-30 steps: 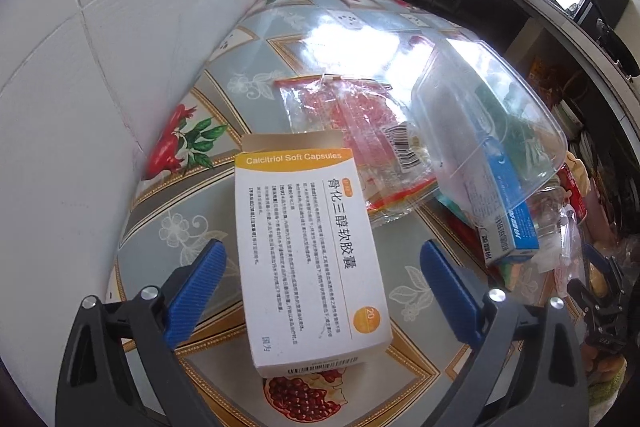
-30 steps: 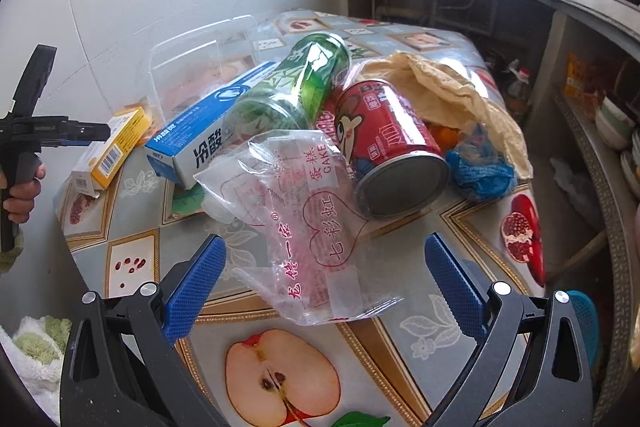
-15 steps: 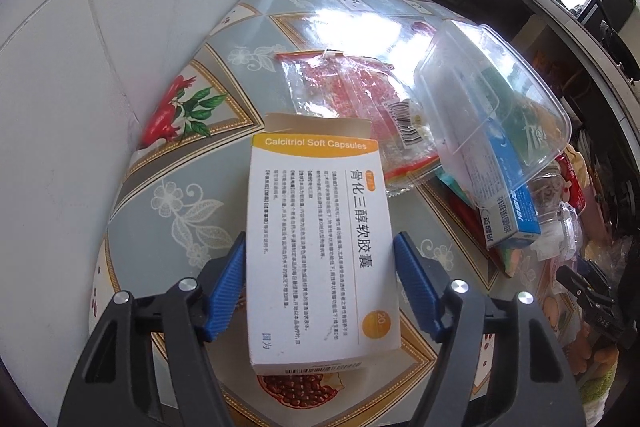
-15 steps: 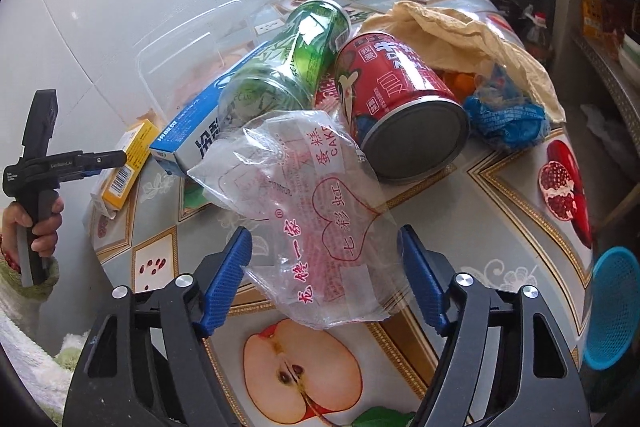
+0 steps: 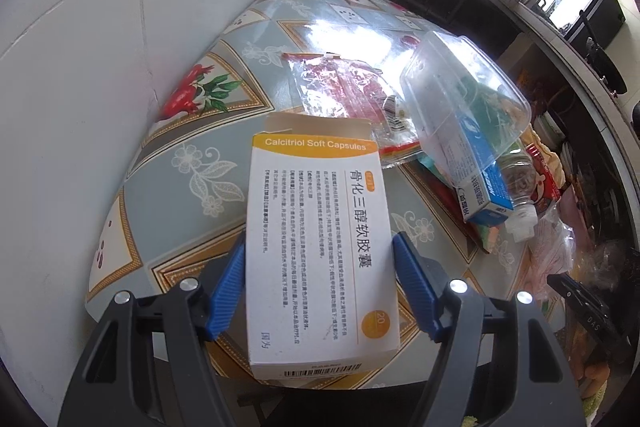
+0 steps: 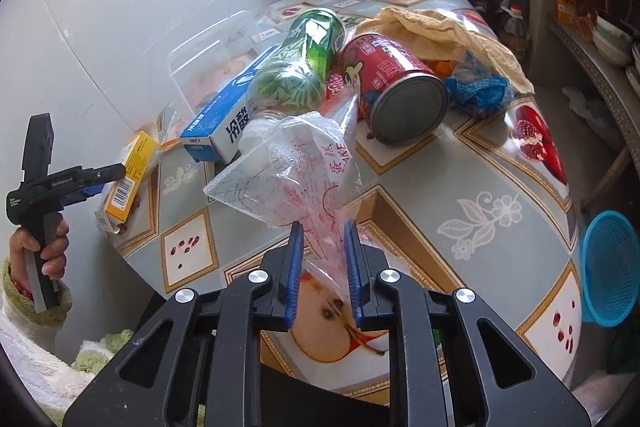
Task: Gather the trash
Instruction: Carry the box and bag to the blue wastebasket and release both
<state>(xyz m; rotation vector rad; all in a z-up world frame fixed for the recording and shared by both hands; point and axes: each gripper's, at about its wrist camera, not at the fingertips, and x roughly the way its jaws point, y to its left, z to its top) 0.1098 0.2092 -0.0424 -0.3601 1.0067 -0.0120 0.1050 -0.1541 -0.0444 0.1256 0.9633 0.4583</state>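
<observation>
Our left gripper clamped on the capsule box, our right gripper closing narrow on the clear cake bag, near the red can

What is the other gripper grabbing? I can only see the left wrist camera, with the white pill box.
Observer: The right gripper is closing its jaws on a clear plastic bag with red print, bunched between them.
Operator: Where can the trash go?
Observer: I can't say for sure, but a blue basket shows past the table edge, on the right of the right wrist view.
</observation>
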